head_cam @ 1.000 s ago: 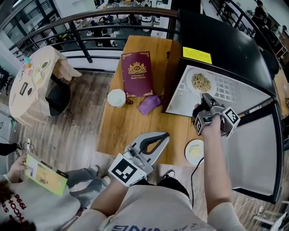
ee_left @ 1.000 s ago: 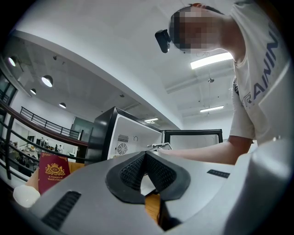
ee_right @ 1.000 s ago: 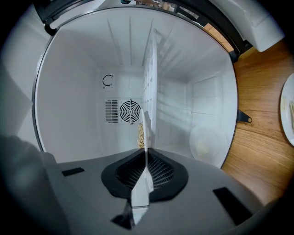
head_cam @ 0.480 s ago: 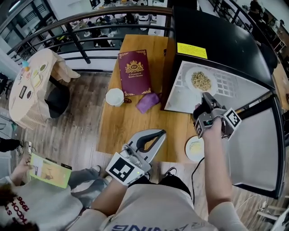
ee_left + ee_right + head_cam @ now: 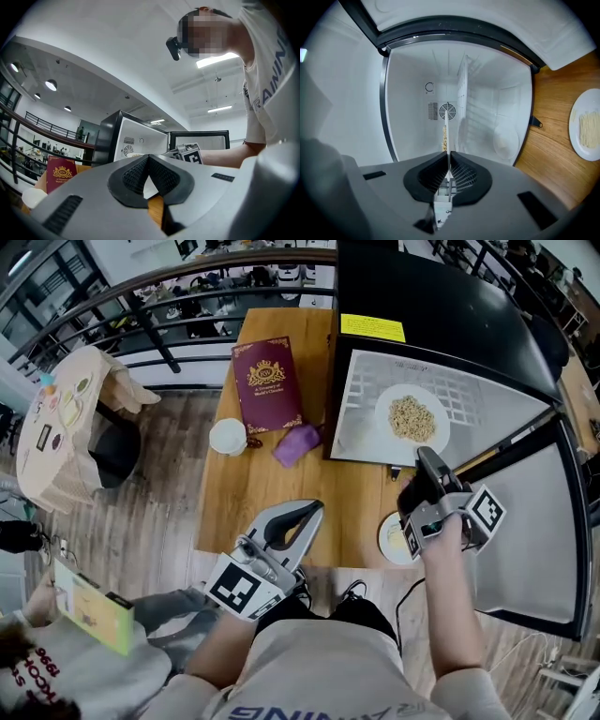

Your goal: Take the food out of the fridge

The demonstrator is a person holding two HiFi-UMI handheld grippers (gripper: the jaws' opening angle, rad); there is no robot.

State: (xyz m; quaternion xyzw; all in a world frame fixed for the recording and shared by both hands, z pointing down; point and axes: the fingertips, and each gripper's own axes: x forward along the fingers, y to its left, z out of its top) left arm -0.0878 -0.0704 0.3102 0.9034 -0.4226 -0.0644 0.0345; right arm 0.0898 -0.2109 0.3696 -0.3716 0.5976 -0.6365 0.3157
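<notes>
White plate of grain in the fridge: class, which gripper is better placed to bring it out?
Right. The right gripper is shut on the white plate of grain in the black fridge; the left gripper hangs empty over the wooden table.

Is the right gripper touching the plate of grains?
Touching. The right gripper view shows the right gripper pinching the plate by its rim, seen edge-on.

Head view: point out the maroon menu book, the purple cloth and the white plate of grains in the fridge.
maroon menu book (image 5: 267, 385), head view, cover centre
purple cloth (image 5: 296, 444), head view, its middle
white plate of grains (image 5: 384, 420), head view, left rim
</notes>
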